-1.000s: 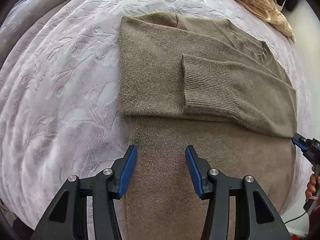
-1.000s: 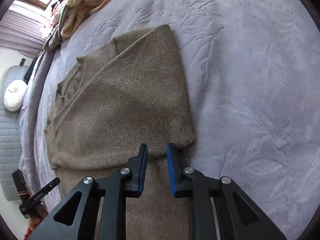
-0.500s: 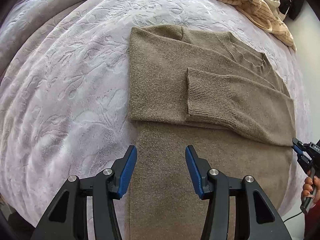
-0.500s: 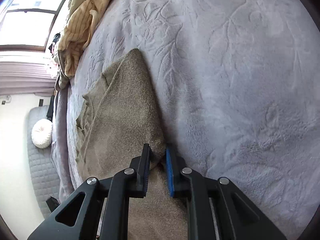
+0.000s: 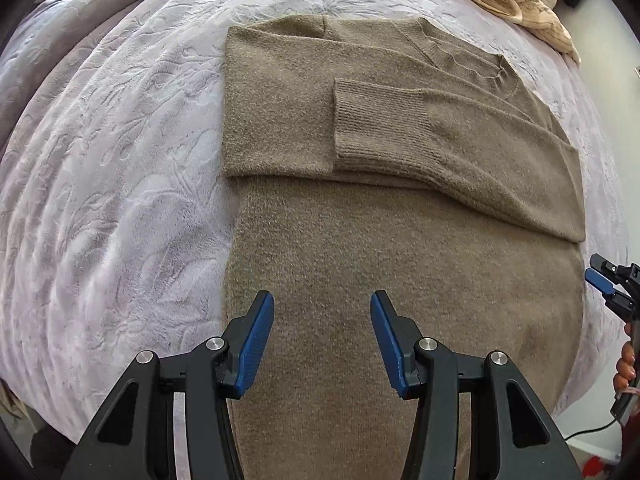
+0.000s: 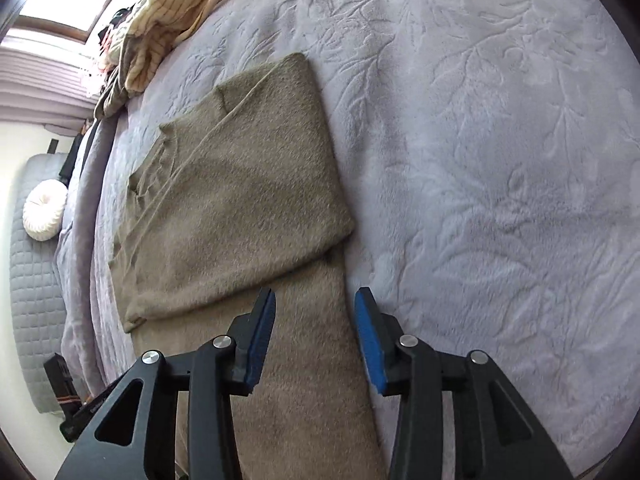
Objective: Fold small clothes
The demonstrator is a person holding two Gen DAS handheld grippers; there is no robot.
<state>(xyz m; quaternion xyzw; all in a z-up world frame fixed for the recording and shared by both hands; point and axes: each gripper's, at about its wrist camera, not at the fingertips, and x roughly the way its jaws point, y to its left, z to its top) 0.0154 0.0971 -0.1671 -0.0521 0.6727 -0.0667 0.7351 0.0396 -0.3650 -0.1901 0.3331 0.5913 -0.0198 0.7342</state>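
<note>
— How far along?
— Sweater (image 5: 400, 240) lies flat on the bed (image 5: 120, 160), both sleeves folded across the far half.
— Tongs?
— My left tongs (image 5: 322, 340) and right tongs (image 6: 315, 332) gape, empty. The near half's unfolded.

Both wrist views looking down, close above the bed (image 5: 100, 160); shared in frame centre: the folded sweater (image 5: 360, 140) (image 6: 240, 200).

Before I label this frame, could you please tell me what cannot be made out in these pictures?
- Sweater: its bottom hem is cut off at the lower edge of both views, behind the left gripper and the right gripper.
- The sleeve underneath: hidden by the folded sleeve in the left view.
- Striped cloth: bunched at the picture edge, garment type unclear.
</note>
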